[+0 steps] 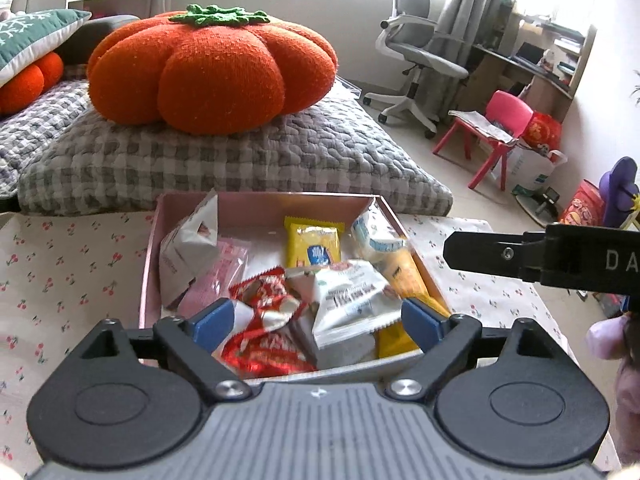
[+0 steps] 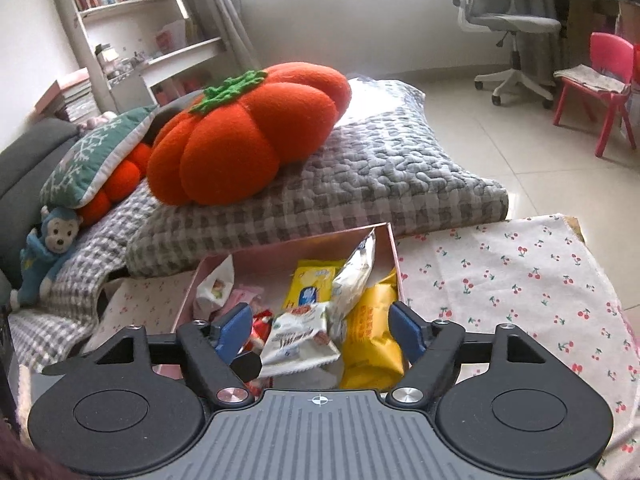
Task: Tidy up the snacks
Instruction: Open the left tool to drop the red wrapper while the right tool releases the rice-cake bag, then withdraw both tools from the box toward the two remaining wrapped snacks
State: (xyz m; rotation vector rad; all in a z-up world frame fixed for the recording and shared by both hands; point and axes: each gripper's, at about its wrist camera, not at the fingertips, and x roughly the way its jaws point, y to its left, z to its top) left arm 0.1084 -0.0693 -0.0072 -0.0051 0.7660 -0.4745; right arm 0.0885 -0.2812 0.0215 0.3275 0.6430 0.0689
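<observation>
A pink box stands on a cherry-print cloth and holds several wrapped snacks: red wrappers, a white packet, a yellow packet, a pink packet. My left gripper is open and empty, its blue pads just above the box's near edge. In the right wrist view the same box holds the white packet and a yellow bag. My right gripper is open and empty over the box's near side. Its finger also shows at the right of the left wrist view.
An orange pumpkin cushion lies on a grey checked quilt right behind the box. The cherry-print cloth spreads to the right of the box. An office chair and a pink child's chair stand on the tiled floor.
</observation>
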